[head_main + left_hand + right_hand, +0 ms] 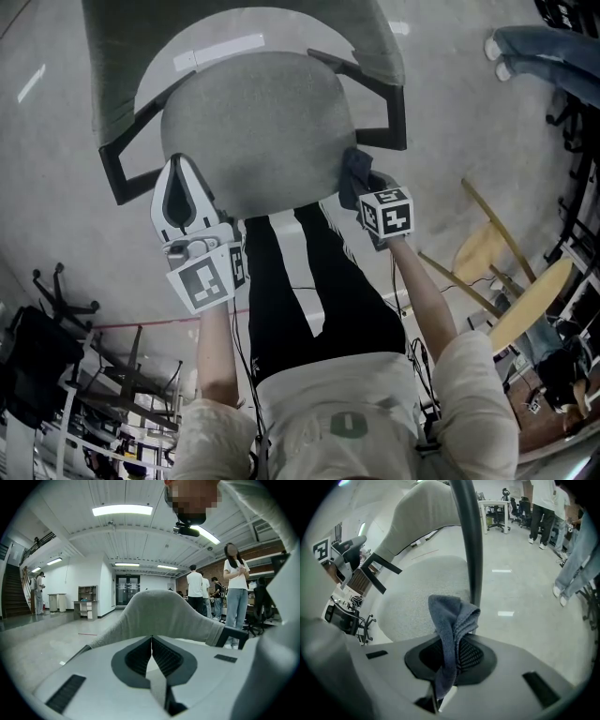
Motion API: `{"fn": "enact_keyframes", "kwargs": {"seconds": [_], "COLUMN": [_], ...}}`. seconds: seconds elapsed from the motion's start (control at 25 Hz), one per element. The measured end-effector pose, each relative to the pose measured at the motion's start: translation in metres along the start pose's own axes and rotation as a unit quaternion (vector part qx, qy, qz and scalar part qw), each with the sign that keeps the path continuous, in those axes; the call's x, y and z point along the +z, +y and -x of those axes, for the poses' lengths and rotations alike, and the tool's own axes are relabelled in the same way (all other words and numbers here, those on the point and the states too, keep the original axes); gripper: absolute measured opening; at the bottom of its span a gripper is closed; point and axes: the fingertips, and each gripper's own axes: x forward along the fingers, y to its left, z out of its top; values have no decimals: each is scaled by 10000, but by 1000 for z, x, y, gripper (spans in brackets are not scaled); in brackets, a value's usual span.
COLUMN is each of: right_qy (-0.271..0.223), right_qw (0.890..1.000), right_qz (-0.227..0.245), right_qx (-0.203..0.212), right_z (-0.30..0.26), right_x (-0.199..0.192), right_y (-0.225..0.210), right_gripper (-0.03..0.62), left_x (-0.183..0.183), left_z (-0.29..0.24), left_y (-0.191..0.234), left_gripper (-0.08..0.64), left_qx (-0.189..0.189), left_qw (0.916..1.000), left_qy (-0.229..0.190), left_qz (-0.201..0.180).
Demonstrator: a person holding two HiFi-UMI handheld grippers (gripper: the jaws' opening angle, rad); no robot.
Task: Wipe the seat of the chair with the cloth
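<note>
Grey fabric office chair (122, 94), its round padded seat (253, 131) turned toward the person. Left tongs (178, 178), pressed together on nothing, sit at the seat's front-left edge, likely to steady it. Right tongs (452, 656) clamp a folded blue-grey cloth (449, 616) at the seat's right edge, seemingly ready to wipe.

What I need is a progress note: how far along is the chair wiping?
Done: the cloth is clamped in the jaws of the right gripper. In hand: it sits at the right edge of the seat. Remaining: wiping across the seat; no wiped area is discernible. The left gripper is shut, empty.
</note>
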Motion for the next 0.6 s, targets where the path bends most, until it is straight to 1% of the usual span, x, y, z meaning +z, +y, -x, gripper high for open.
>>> {"fn": "enact_keyframes", "kwargs": {"seconds": [0.08, 0.2, 0.28, 0.32, 0.4, 0.44, 0.52, 0.6], "right_qy": [14, 150, 122, 1, -408, -691, -1401, -2143], "right_qw": [9999, 9984, 9972, 9969, 9949, 9921, 9823, 9678], "right_qz": [-93, -160, 8, 189, 659, 871, 1115, 1170], "right_qx": [-119, -516, -738, -759, -647, -583, -552, -618], "right_z": [1, 9, 21, 27, 46, 59, 91, 136], "right_x": [-1, -3, 6, 20, 62, 89, 154, 217], "right_y": [-3, -5, 0, 7, 33, 47, 68, 85], "right_gripper": [51, 49, 49, 49, 49, 49, 49, 49], "left_x": [-2, -4, 3, 11, 39, 56, 96, 140], "left_z": [1, 8, 12, 11, 7, 4, -5, -9], "left_y": [2, 7, 7, 6, 3, 2, 1, 2], "left_gripper": [15, 17, 17, 17, 15, 15, 15, 15], "left_qx": [26, 124, 152, 141, 100, 93, 124, 167], "left_qw": [10000, 9998, 9998, 9998, 9997, 9994, 9977, 9948], "left_qy": [9, 99, 88, 14, -209, -342, -672, -1001], "left_qz": [15, 95, 129, 109, 32, 2, -11, 27]}}
